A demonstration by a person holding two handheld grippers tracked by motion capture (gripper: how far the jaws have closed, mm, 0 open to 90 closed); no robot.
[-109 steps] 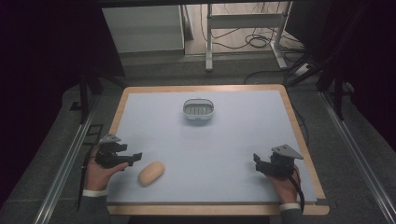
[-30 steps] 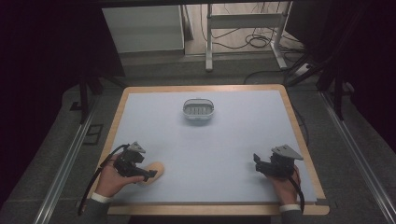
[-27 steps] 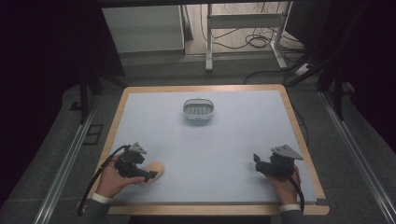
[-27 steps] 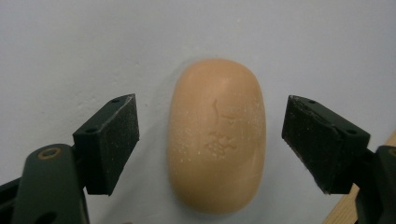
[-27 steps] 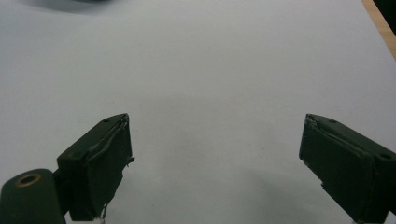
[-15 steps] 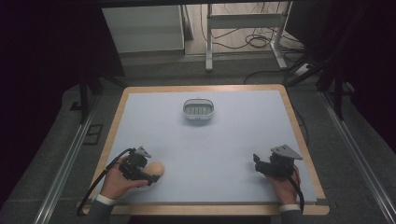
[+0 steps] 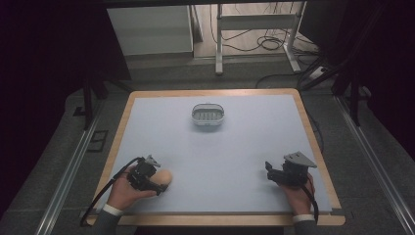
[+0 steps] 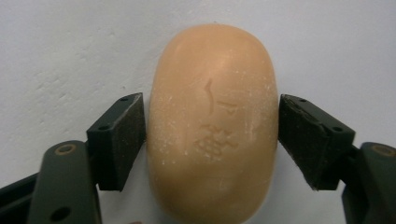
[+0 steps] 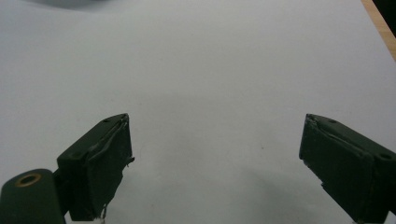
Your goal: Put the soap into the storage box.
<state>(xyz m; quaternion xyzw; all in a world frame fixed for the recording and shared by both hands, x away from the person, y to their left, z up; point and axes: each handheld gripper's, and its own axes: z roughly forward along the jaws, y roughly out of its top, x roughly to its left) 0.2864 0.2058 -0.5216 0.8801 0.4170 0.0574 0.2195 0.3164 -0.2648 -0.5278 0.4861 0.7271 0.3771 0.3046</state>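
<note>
Left gripper view: soap [image 8: 212, 126] between jaws

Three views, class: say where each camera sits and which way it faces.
High view: above the near edge, facing forward and down on the table; both hands show.
Left gripper view: rides the left gripper, facing down at the soap, shared with the high view.
Right gripper view: rides the right gripper, facing across bare table.

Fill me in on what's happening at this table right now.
A person holds a gripper in each hand at a table with a pale top. The left gripper has its jaws on either side of an orange bar of soap lying near the front left. The right gripper rests open at the front right. A small grey dish sits toward the far side.
</note>
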